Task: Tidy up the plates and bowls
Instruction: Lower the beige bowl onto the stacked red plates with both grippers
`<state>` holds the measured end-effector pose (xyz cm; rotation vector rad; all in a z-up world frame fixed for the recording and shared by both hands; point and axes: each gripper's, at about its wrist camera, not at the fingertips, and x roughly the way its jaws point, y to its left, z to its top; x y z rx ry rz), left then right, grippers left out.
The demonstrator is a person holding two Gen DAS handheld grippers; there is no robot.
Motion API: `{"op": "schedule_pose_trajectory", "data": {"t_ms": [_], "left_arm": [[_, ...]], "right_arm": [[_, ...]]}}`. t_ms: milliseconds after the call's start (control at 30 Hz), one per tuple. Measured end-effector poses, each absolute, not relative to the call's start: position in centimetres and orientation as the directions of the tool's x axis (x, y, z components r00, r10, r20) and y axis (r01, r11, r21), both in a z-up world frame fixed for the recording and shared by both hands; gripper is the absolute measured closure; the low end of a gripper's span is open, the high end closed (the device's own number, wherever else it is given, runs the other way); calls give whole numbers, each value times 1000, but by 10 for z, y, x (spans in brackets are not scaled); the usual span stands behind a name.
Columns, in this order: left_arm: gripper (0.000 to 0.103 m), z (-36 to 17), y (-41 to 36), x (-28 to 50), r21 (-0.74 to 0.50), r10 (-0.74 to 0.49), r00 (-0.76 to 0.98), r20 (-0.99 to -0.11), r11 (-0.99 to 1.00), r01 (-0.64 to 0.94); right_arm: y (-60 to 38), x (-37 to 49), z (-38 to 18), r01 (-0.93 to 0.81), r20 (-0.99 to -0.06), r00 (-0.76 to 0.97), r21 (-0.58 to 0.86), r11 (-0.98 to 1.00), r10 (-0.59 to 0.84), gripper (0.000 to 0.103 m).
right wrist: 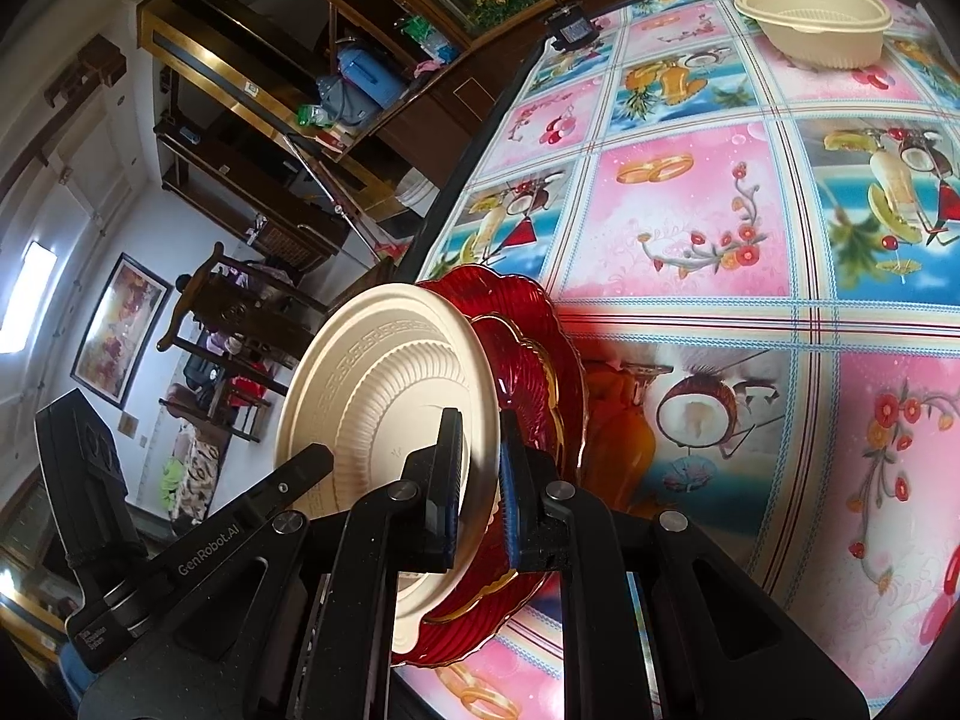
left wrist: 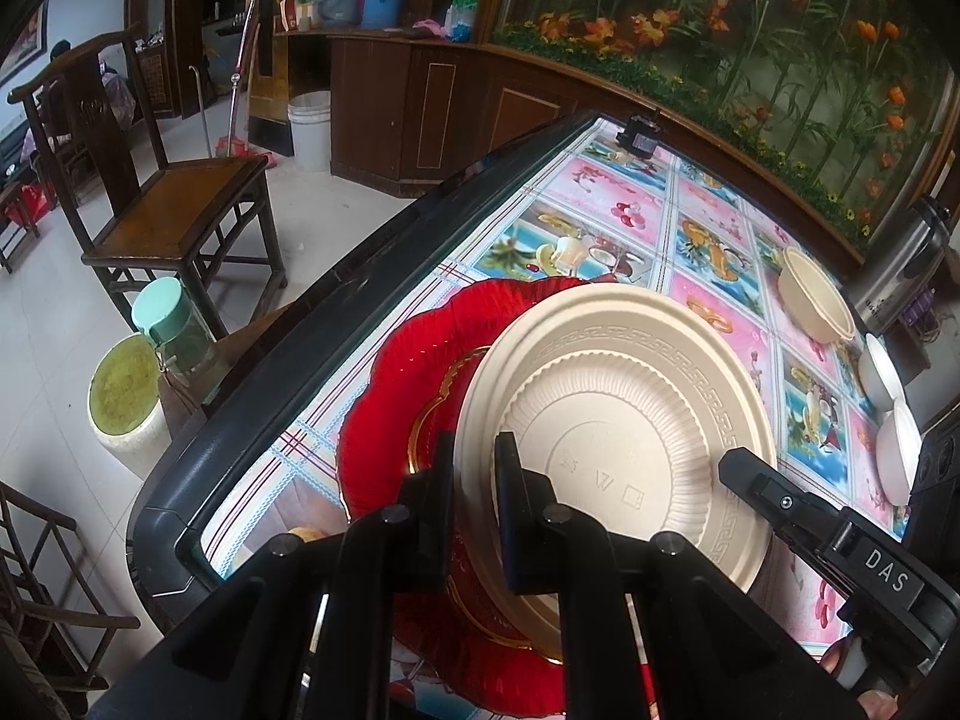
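A cream plate (left wrist: 624,414) with a ribbed well and key-pattern rim is held over a red scalloped plate (left wrist: 414,372) with gold trim on the table. My left gripper (left wrist: 474,456) is shut on the cream plate's near-left rim. My right gripper (right wrist: 483,438) is shut on the opposite rim of the cream plate (right wrist: 384,372), with the red plate (right wrist: 540,360) just behind it. In the left wrist view the right gripper's finger (left wrist: 774,492) shows at the plate's right edge. A cream bowl (left wrist: 816,294) stands at the far right; it also shows in the right wrist view (right wrist: 822,18).
The table (left wrist: 606,192) has a colourful patterned cloth and a dark raised edge. Two white bowls (left wrist: 894,420) sit at its right edge beside a steel kettle (left wrist: 900,258). A small black device (left wrist: 639,135) sits at the far end. A wooden chair (left wrist: 162,204) stands on the left.
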<state>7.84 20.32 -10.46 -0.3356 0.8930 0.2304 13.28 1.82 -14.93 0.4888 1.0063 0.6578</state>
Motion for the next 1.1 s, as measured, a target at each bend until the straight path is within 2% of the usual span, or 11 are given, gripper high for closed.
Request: {"op": "schedule_pose_trajectory", "data": {"t_ms": [333,767,867,1000,1100], "left_arm": [[92,-115,203,86,-179,56,588,-807,926,-333],[87,-113,207,86,-152,79,579,-812,928,-340],[81,-108,206,83,-126,107,581,-807,930,-345],[62,-100,206,78,-78,167,595,-786,928,-363],[60,-95,208,75,-62,194,601,-776,924,-378]], "right_arm": [[15,134,-149,-275,-597,391,650,708,700,92],[27,130,-143,-366,-616,450,533,763,647,91],[28,128,-143,-386,-611,468,509,770,639,91],[28,121,-139,-418,-594,508,462,782,623,90],[20,121,-136,-414,-571,525,477,775,631,83]]}}
